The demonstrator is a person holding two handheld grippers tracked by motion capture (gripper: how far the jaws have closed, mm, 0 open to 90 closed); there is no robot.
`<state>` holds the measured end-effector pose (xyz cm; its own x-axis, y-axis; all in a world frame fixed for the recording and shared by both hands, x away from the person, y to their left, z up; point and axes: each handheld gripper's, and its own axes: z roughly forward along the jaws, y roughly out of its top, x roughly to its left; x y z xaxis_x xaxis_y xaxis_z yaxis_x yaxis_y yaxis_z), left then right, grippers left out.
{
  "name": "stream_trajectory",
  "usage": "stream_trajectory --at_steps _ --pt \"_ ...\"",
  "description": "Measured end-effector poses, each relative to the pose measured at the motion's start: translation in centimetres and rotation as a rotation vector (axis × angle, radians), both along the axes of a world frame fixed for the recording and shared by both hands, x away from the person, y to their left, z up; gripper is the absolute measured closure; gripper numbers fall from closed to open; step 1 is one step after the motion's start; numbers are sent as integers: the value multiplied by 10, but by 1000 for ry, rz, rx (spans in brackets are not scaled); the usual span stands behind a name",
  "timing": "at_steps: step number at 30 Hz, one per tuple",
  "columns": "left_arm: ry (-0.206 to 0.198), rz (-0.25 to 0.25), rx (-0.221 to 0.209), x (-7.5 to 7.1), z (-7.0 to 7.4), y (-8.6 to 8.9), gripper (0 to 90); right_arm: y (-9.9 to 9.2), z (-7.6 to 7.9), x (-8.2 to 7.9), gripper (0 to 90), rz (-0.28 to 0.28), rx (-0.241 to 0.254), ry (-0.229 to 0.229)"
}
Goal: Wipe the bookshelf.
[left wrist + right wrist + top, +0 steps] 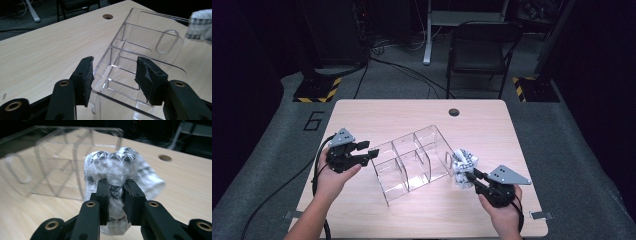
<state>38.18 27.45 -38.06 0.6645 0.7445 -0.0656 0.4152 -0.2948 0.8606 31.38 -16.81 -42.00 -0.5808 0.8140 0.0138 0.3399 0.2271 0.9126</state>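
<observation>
Left gripper (371, 151), centre-left: jaws spread, astride clear organiser (412, 162) wall, unpressed; right gripper (471, 175), lower right: clamped on white bundle (463, 164).

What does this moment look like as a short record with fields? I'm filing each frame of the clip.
surface: wooden table
container: clear acrylic organizer with several compartments, lying at an angle mid-table
left tongs: open, at the organizer's left end, its wall between the jaws but not pressed
right tongs: shut on white patterned cloth bundle
bundle position: just right of the organizer, outside it
</observation>
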Motion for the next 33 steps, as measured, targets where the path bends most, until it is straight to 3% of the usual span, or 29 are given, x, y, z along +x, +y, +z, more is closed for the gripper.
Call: stream_trajectory --at_steps 3,8,10,12,17,21,27,31,33 --pt "-1 -8 2 -9 -1 1 464 -11 -14 9 751 -62 -45 41" --pt "5 -17 -20 -27 -3 7 444 -28 -52 28 751 -136 -98 162" --pt "11 -25 -29 -35 -6 9 437 -32 -61 34 742 -135 -87 226" --pt "14 -26 -34 -44 -10 10 431 -33 -64 37 681 -138 -56 250" --pt "15 -31 -22 -58 -20 11 418 -28 -55 36 522 -158 -26 209" --pt "15 -27 -24 -63 -25 10 415 -18 -46 39 499 -119 6 173" --pt "26 -33 -41 -67 -33 6 412 -2 -39 51 454 -49 66 159" --pt "31 -48 -18 -68 -39 1 412 11 -39 57 442 -10 55 141" --pt "33 -55 -30 -68 -40 -1 413 18 -39 60 440 14 55 143"
